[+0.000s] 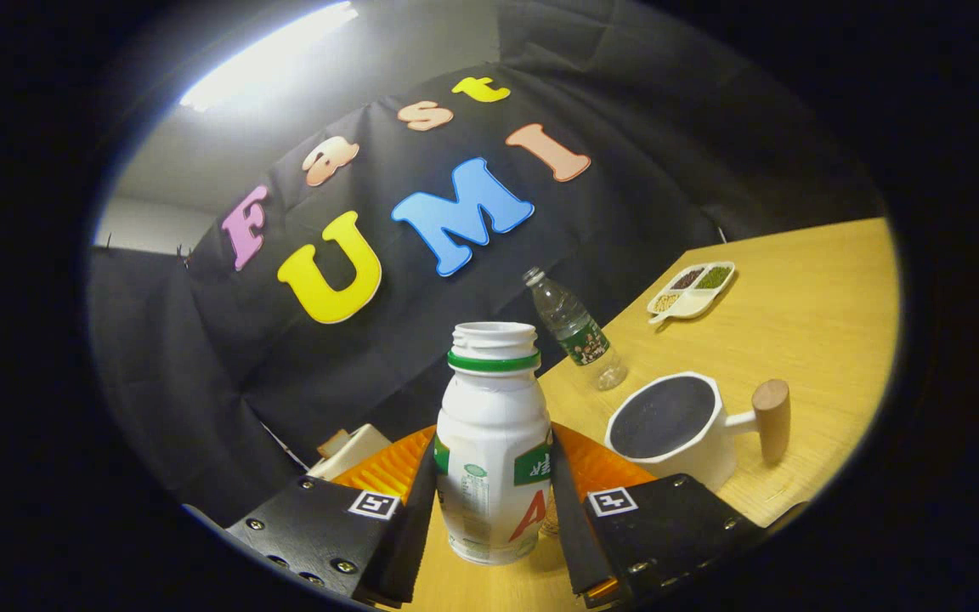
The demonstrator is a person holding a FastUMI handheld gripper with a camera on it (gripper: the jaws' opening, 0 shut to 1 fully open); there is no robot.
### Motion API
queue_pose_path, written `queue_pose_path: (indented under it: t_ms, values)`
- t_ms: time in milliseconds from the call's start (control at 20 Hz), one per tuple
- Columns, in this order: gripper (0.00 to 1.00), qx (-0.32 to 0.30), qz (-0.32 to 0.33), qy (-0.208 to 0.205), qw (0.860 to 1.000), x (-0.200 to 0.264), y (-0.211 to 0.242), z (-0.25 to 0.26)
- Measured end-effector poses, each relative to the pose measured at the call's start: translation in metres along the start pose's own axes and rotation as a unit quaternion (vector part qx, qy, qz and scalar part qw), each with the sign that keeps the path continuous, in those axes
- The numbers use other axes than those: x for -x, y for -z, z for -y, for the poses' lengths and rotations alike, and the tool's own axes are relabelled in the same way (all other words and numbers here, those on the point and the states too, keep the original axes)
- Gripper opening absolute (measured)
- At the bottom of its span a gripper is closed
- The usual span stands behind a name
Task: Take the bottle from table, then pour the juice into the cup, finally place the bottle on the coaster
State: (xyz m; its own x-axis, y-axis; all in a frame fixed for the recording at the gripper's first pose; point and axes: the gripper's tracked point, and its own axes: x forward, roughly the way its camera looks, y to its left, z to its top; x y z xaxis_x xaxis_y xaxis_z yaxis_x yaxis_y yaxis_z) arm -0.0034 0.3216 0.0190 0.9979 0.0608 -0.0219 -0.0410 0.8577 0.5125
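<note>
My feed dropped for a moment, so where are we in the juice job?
Done: the hand-held gripper is shut on the white bottle, cap off. I cannot tell whether it is clear of the table. In hand: it stands upright, not tipped toward the white cup, which is beyond the fingers with no juice showing inside. Left: the pour, then setting the bottle on the orange coaster behind it.

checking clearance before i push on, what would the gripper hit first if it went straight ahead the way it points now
Nothing before the white bottle: it already stands between the gripper jaws, which seem to press its sides. Beyond it comes the orange coaster, then the booth wall, though depth is unclear.
</note>
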Motion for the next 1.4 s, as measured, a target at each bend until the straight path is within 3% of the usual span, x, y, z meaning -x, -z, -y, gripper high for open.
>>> queue_pose_path:
  t_ms: [300,500,700,800,1400]
  values:
    - [0.66,0.139,0.016,0.013,0.99,0.002,-0.004,-0.019]
    - [0.66,0.194,0.017,0.015,0.981,0.004,0.0,-0.031]
    - [0.65,0.303,0.032,0.041,0.952,-0.005,-0.006,-0.033]
    - [0.66,0.336,0.025,0.035,0.941,-0.016,0.002,-0.036]
    - [0.66,0.282,-0.009,0.038,0.959,-0.058,0.032,0.006]
